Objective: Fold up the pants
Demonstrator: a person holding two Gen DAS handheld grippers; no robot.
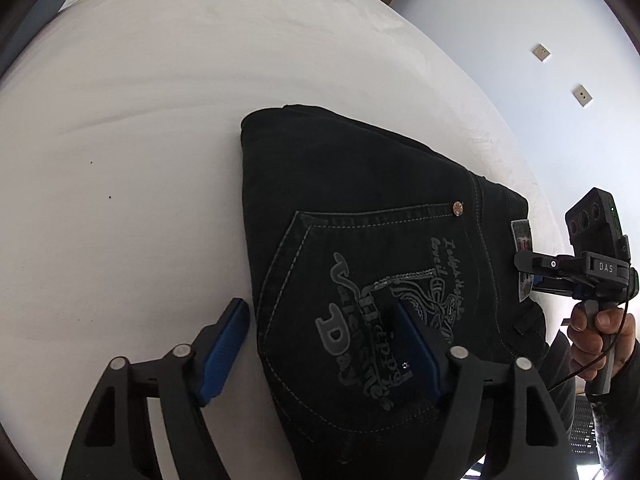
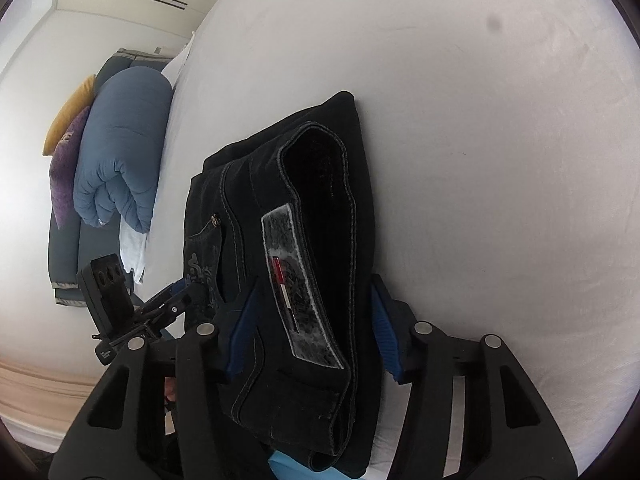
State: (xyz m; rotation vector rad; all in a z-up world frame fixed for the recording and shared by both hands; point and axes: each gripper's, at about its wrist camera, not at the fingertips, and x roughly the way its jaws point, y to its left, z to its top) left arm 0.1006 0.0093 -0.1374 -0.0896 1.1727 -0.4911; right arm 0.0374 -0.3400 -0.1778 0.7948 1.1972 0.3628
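The black jeans lie folded into a compact stack on the white bed, back pocket with grey lettering facing up. My left gripper is open, jaws straddling the stack's near left edge, one blue pad on the sheet, the other over the pocket. In the right wrist view the waistband end of the jeans with its label patch sits between the open jaws of my right gripper. The right gripper also shows in the left wrist view, at the waistband. The left gripper shows in the right wrist view.
A rolled blue duvet with purple and yellow cushions lies on a grey sofa beyond the bed. A wall with switch plates stands past the bed's far side. White sheet extends around the jeans.
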